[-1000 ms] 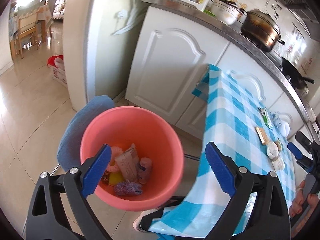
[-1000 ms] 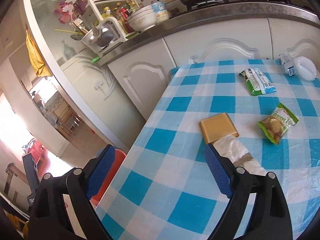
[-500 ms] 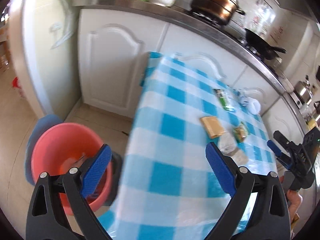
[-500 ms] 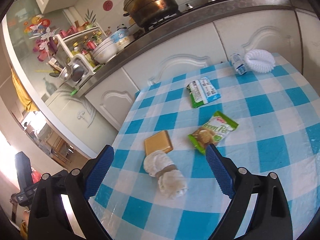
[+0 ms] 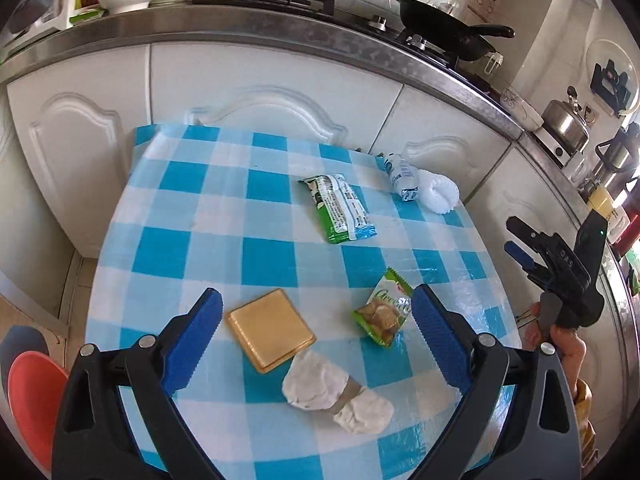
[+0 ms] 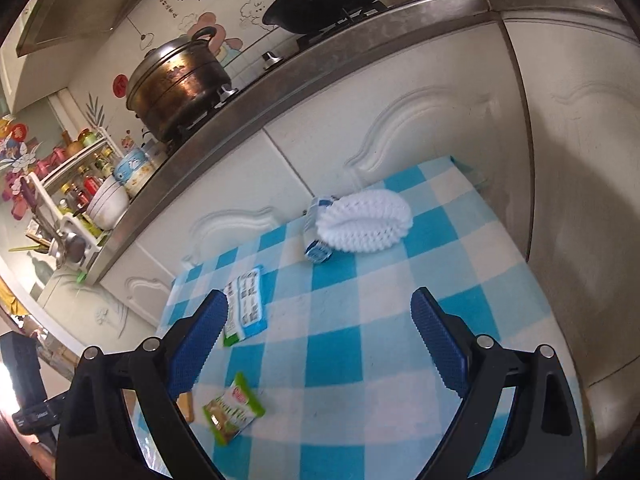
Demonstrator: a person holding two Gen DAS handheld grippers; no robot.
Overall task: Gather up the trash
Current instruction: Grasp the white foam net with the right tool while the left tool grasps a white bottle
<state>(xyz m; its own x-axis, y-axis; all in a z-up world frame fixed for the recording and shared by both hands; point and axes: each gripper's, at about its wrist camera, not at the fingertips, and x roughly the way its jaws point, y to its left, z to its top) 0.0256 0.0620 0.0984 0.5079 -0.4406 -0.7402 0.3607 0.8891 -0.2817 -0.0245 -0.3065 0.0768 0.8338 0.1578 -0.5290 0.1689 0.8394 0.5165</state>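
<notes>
Left gripper (image 5: 316,322): my blue-padded jaws are spread wide and carry nothing; a second ago they hung over the bin, now they face the table.
Right gripper (image 6: 320,328): also spread apart and empty, turned from the near trash toward the far corner.
What that means: I judge a drop-off is done and I am lining up the next pick.
Nearest trash: the flat gold square wrapper (image 5: 271,329) lies between my left pads; the crumpled white tissue wad (image 5: 334,392) touches it at 5 o'clock.
Further out: the small green snack packet (image 5: 385,313) at 3 o'clock; the long green-and-white wrapper (image 5: 339,208) at 12 o'clock; the little blue-and-white pouch (image 5: 401,178) against the white foam fruit net (image 5: 439,193) at 1 o'clock.
Surface: all lie on the blue-and-white checked tablecloth (image 5: 192,216).
Container: the round pink plastic bin (image 5: 34,396) sits on the floor at 8 o'clock; only its rim shows, so I cannot tell its contents.
</notes>
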